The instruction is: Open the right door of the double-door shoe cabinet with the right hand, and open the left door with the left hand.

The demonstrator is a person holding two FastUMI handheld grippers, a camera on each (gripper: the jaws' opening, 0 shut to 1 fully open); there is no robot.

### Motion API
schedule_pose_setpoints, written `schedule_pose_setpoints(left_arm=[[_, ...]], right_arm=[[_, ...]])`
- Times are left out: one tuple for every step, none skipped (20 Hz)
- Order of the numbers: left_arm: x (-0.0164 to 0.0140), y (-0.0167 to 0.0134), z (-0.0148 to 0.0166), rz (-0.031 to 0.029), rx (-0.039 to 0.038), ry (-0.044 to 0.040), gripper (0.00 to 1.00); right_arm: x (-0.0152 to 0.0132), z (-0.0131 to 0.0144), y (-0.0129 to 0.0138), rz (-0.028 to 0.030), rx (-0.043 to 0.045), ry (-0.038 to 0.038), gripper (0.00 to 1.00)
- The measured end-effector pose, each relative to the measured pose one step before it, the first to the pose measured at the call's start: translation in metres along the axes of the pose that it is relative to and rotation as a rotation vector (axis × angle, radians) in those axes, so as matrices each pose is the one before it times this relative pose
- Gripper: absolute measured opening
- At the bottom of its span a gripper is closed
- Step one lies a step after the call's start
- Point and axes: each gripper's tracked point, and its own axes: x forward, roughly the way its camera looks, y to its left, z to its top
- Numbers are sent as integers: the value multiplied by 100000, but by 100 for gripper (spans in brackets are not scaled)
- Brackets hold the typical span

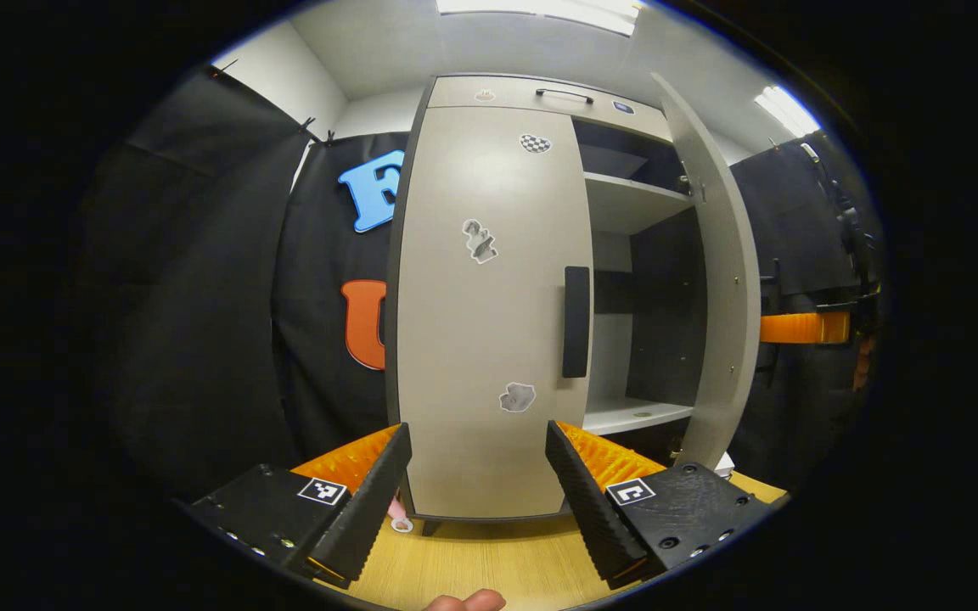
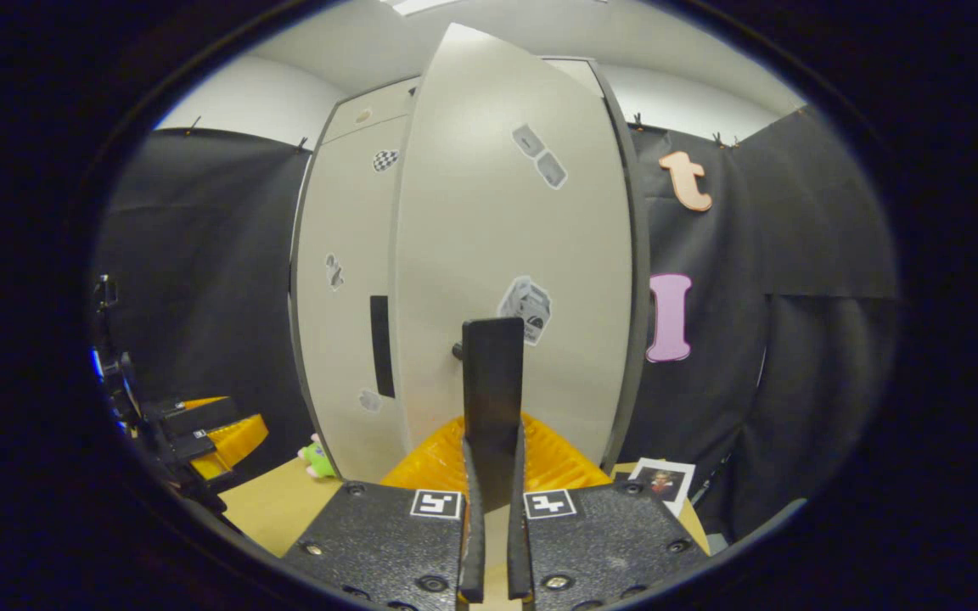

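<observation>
Two hand-held grippers: right one [image 2: 490,475] pinching the swung-open grey right door's black bar handle [image 2: 492,399], left one [image 1: 479,484] spread at 6 o'clock below the closed left door [image 1: 489,322].

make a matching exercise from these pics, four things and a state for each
Things:
1. right door
2. left door
3. left tool
4. right tool

States:
A. fingers spread apart, holding nothing
B. swung open, shelves showing
C. closed flat on the cabinet
D. fingers clamped on a black handle

Pairs: 1-B, 2-C, 3-A, 4-D
</observation>
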Motion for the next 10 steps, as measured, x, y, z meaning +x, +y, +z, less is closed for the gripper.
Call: schedule_pose_setpoints(left_arm=[[87,115,35,344,511,-47,95],[-27,54,-206,309,48,175,95],[49,-31,-121,-124,-444,538,95],[-46,-68,-229,-209,-595,485,95],[59,25,-184,-8,-510,385,95],[162,58,-78,69,-179,141,95],[88,245,-168,495,-88,38,95],[126,129,-103,358,-154,69,95],[182,44,-77,-6,-415,0,95],[-17,34,-123,-252,-488,141,95]], right_arm=[[-140,34,-332,-1093,-191,59,14],[-106,-8,-257,-1141,-270,115,13],[-203,-18,-300,-1246,-292,-21,14],[-61,83,-314,-1184,-117,-20,13],[-214,-82,-311,-1233,-404,112,13],[-135,-5,-434,-1565,-539,195,11],[-128,-29,-493,-1996,-439,125,13],[-142,30,-555,-2460,-97,-77,13],[-12,-39,-591,-2661,40,-247,13],[56,96,-549,-2126,-114,-474,13]])
